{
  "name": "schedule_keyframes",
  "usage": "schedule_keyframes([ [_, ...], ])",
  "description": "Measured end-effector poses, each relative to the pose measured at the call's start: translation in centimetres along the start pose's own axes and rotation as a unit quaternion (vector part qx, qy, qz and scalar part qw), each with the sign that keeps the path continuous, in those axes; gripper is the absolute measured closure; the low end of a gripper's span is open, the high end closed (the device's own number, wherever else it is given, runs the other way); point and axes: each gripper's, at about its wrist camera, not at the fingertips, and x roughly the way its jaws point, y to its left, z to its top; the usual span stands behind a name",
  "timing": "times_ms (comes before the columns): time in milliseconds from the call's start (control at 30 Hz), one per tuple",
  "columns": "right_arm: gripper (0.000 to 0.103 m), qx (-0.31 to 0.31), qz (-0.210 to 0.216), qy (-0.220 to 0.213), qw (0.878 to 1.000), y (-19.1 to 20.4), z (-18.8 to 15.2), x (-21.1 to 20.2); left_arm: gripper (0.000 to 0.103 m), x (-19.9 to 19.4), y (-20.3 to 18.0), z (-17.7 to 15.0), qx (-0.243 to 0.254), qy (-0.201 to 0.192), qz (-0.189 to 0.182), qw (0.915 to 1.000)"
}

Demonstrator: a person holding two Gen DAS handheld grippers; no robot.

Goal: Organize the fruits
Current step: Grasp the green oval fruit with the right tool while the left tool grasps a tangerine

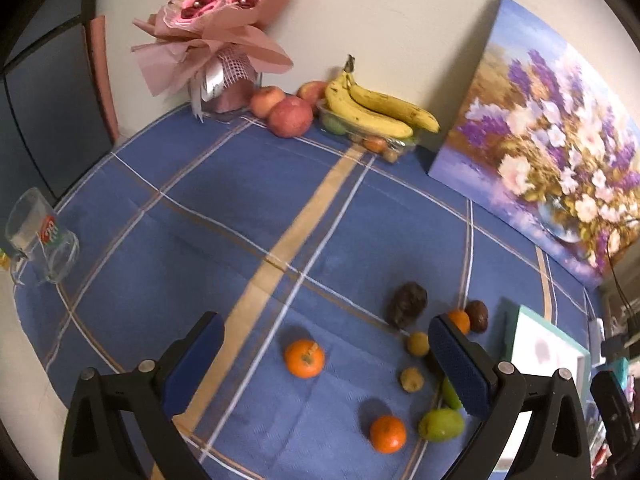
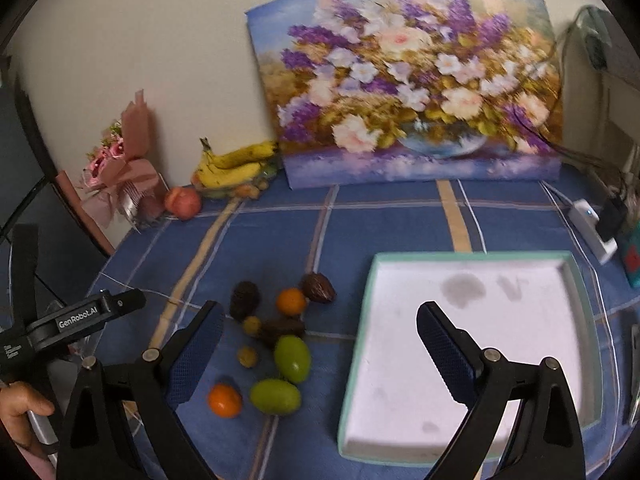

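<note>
Nothing sorted yet: shallow white tray with teal rim (image 2: 576, 276) lies empty at lower right; small loose fruits (image 2: 276, 344) remain scattered on blue plaid desk (image 2: 400, 220). Both the left hand-held gripper (image 1: 326, 356) and the right hand-held gripper (image 2: 320, 340) are spread apart, nothing held.

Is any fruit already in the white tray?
No, the white tray holds nothing; the small fruits lie loose on the tablecloth beside it.

The left tool (image 1: 326, 344) hangs over the blue checked tabletop (image 1: 224, 216) with its blue-padded fingers (image 1: 460, 368) spread wide and nothing between them, an orange (image 1: 304, 358) lying on the cloth in the gap. To the right of it lie two small yellowish fruits (image 1: 418, 344), a second orange (image 1: 387, 434), a green fruit (image 1: 441, 424) and a dark wrinkled fruit (image 1: 407, 304). Along the far wall stand a pink bouquet (image 1: 216, 36), red apples (image 1: 290, 116), a bunch of bananas (image 1: 376, 106) on a clear tray, and a flower painting (image 1: 552, 136); a glass mug (image 1: 40, 236) sits at the left edge.
</note>
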Motion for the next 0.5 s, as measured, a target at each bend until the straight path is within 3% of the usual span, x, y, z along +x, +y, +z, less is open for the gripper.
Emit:
schedule_keyframes([
  [267, 0.015, 0.001, 0.020, 0.028, 0.999, 2.2, 2.5, 3.0, 0.000, 1.9, -0.9, 2.0, -0.002, 0.014, -0.013, 0.9998],
  [367, 0.030, -0.013, 0.015, 0.047, 0.999, 3.0, 2.5, 4.6, 0.001, 3.8, -0.6, 1.3, -0.011, 0.050, -0.021, 0.9985],
  [500, 0.034, -0.020, 0.018, 0.095, 0.995, 3.5, 1.1, 7.6, 0.012, 7.1, 0.2, 0.1, -0.028, 0.103, -0.020, 0.9941],
])
